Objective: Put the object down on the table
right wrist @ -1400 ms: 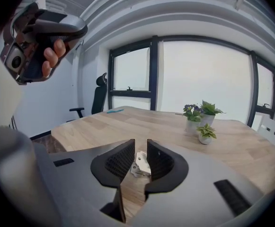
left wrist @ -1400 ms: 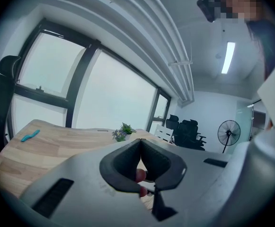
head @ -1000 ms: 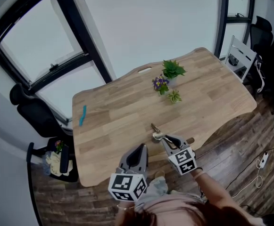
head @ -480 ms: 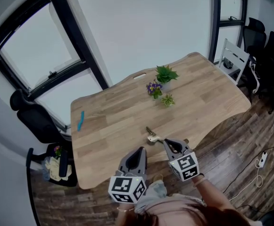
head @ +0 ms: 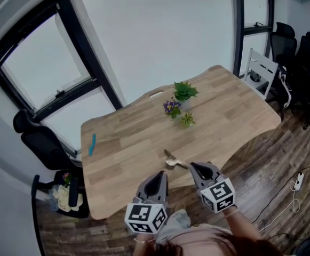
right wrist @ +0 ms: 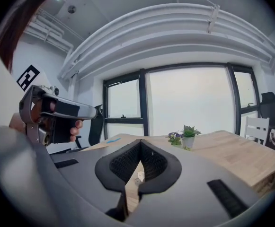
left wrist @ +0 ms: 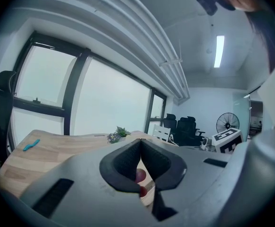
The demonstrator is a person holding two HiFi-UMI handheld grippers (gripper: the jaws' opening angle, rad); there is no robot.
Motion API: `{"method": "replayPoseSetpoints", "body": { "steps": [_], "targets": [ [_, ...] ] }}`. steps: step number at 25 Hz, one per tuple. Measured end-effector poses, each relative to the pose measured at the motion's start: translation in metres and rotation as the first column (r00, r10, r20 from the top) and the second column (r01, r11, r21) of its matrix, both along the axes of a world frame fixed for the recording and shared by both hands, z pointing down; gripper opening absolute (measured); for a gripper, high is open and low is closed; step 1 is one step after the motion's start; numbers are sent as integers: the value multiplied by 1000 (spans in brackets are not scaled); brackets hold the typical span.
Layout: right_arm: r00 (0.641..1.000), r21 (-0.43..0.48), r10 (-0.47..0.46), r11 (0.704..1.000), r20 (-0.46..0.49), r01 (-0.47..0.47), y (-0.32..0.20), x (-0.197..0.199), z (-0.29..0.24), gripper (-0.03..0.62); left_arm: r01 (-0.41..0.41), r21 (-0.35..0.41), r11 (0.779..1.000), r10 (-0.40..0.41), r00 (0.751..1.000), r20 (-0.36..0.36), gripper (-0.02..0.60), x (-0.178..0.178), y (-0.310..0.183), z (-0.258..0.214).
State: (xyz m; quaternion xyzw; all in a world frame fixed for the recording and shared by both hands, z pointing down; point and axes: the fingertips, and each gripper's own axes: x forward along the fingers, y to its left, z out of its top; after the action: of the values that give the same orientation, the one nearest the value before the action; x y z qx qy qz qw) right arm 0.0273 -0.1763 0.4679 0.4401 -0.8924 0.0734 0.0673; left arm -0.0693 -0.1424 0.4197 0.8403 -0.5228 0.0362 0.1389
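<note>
The small object (head: 171, 160), seemingly light, stiff metal though too tiny to be sure, is seen lying on the table (head: 128, 137) at lower centre, best taken across its middle, while the left gripper (head: 161, 174) and right gripper (head: 193, 166) are closed, empty.

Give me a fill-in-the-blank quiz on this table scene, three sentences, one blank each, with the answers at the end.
1. The right tool has its jaws ___, with nothing gripped between them.
2. The small object lies on the wooden ___, just ahead of that tool.
3. The flowers beside the green plant are ___.
Missing words: shut; table; purple.
</note>
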Motion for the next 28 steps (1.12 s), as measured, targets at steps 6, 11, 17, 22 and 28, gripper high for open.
{"method": "replayPoseSetpoints", "body": {
  "steps": [6, 11, 17, 22, 28],
  "targets": [
    [999, 56, 32, 998, 17, -33, 9, 16, -23, 0, -14, 14, 1000, 14, 1000, 11, 2, 12, 3, -4],
    [999, 96, 44, 994, 10, -45, 17, 27, -32, 0, -12, 22, 1000, 12, 1000, 2, 2, 20, 6, -6],
    [998, 129, 56, 990, -1, -56, 20, 33, -41, 0, -19, 22, 1000, 19, 1000, 5, 2, 30, 7, -7],
    [997, 118, 68, 990, 43, -73, 15, 38, -46, 0, -31, 26, 999, 30, 1000, 4, 2, 34, 2, -8],
    [997, 117, 55, 991, 50, -61, 9, 36, -47, 0, -54, 27, 998, 54, 998, 9, 3, 36, -9, -10]
  ]
}}
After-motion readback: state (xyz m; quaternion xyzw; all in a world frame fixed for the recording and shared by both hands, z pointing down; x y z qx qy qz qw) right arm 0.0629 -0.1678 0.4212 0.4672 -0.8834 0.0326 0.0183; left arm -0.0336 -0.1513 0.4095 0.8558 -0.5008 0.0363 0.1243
